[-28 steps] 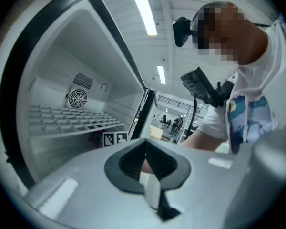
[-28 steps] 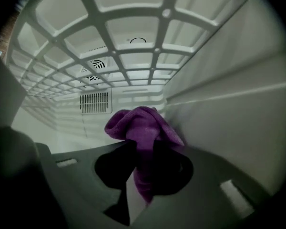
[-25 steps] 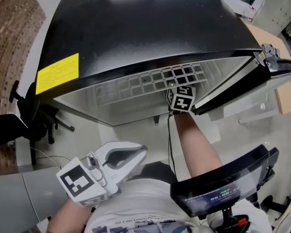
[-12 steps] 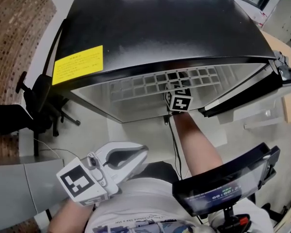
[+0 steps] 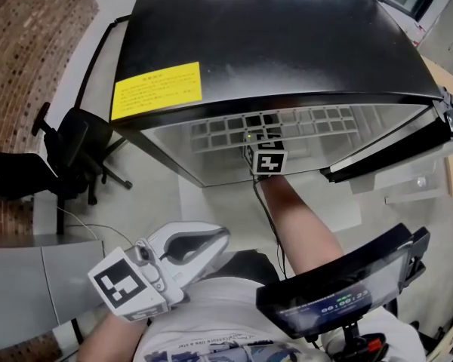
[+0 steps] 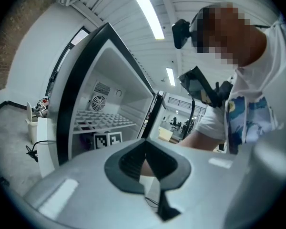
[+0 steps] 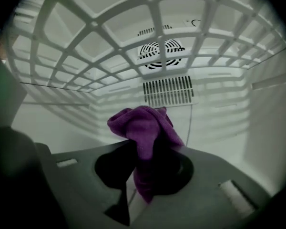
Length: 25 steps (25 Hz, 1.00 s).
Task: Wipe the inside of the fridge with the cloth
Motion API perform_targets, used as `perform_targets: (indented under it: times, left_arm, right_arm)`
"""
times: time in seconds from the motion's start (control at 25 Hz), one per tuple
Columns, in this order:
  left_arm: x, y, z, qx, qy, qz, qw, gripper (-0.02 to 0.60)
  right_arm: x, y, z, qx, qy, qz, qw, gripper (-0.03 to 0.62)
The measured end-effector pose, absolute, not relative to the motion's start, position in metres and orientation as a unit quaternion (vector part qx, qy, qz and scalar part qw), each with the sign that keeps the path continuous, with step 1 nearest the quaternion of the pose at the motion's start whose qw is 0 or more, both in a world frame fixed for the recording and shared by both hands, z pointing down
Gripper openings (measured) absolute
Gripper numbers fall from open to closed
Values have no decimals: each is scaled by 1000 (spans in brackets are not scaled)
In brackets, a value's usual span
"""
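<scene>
Purple cloth [image 7: 144, 128] pinched in right gripper [image 7: 145, 149], deep inside fridge [image 5: 287, 44] under grid shelf [image 7: 109, 32]; fan vent [image 7: 159, 49] at 12 o'clock. Wiping step, probably; next, press cloth onto back wall. Left gripper [image 5: 187, 249] at 7 o'clock, jaws together, empty.

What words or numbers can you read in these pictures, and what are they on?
Yellow sticker on the fridge top: print too small to read.
Screen at the person's chest: glowing digits, too blurred to read.
Marker cubes: patterns only, no words.
</scene>
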<state>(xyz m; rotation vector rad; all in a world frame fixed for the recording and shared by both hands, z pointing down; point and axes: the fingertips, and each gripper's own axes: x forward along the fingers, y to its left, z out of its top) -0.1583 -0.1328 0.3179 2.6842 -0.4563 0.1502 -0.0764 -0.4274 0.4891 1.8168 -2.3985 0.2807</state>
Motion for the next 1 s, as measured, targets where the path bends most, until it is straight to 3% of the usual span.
perform_targets:
  times: [0.44,1.0]
  left_arm:
    - [-189,-125,325,960,-180,63,203,6]
    - [-188,-122,319,964,-166,50,201,6]
  right_arm:
    - [-145,-419,491,535,-838,96,53,78]
    - [-136,-416,487,535,-838,78,70,78]
